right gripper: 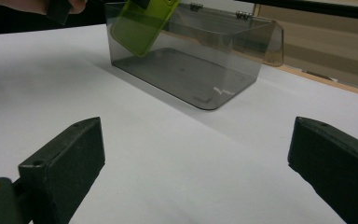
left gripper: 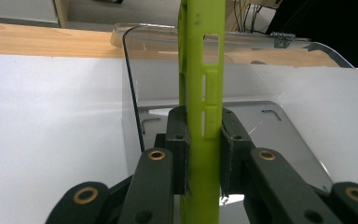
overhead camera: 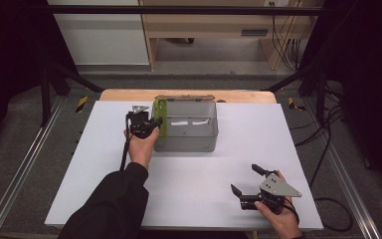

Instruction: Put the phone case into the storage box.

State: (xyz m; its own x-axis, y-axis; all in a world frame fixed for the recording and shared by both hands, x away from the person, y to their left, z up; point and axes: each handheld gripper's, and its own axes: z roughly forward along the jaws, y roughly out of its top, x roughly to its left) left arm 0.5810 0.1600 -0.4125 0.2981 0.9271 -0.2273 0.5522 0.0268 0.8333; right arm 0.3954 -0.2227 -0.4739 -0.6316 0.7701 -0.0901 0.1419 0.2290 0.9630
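high view: white table, wooden shelving probably behind.

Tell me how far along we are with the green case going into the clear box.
Done: left gripper is clamped on the green case, already at the clear box. In hand: lowering it inside. Left: release it. Right gripper waits open.

Left gripper: black body, black cable trailing down along the forearm, small grey plate on top. Its black jaw arms carry brass-coloured pivot bushings, with small screws in the flat pads. Right gripper: black, grey three-cornered plate with small holes, thick blocky black pads. Person wears a black long sleeve on the left arm.
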